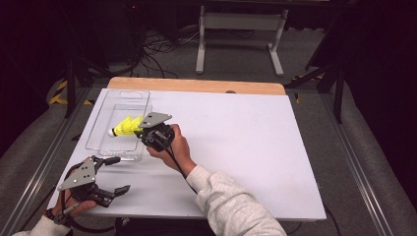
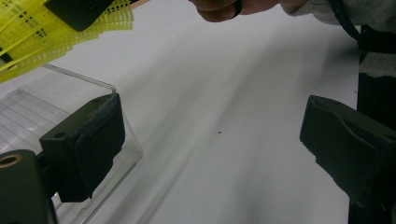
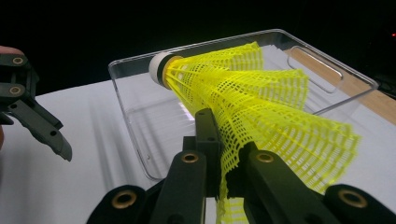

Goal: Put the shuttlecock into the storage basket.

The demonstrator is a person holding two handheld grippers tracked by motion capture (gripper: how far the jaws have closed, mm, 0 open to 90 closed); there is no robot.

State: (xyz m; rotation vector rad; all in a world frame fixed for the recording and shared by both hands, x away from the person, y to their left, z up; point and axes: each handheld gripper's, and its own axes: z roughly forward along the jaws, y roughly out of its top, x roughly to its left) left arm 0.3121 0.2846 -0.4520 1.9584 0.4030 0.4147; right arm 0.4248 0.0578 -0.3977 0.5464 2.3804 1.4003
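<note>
On the white worktop [image 1: 236, 147], a clear plastic tray [image 1: 101, 129] sits far left. The right hand-held gripper [image 1: 143, 133] pinches a yellow shuttlecock's [image 1: 125, 127] skirt, holding it above the tray, likely to drop it in. The left hand-held gripper [image 1: 115, 174] waits near-left, jaws wide and empty.

shuttlecock [image 3: 261, 107]: yellow mesh, white cork | tray [image 1: 105, 110]: clear | table [image 1: 236, 142]: white

Pale grey sleeve [image 1: 231, 201], black tongs [image 3: 219, 154], brass-coloured, perhaps screws

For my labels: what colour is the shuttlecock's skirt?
Bright yellow mesh, on the shuttlecock with its white cork tip; clearest in the right gripper view.
</note>
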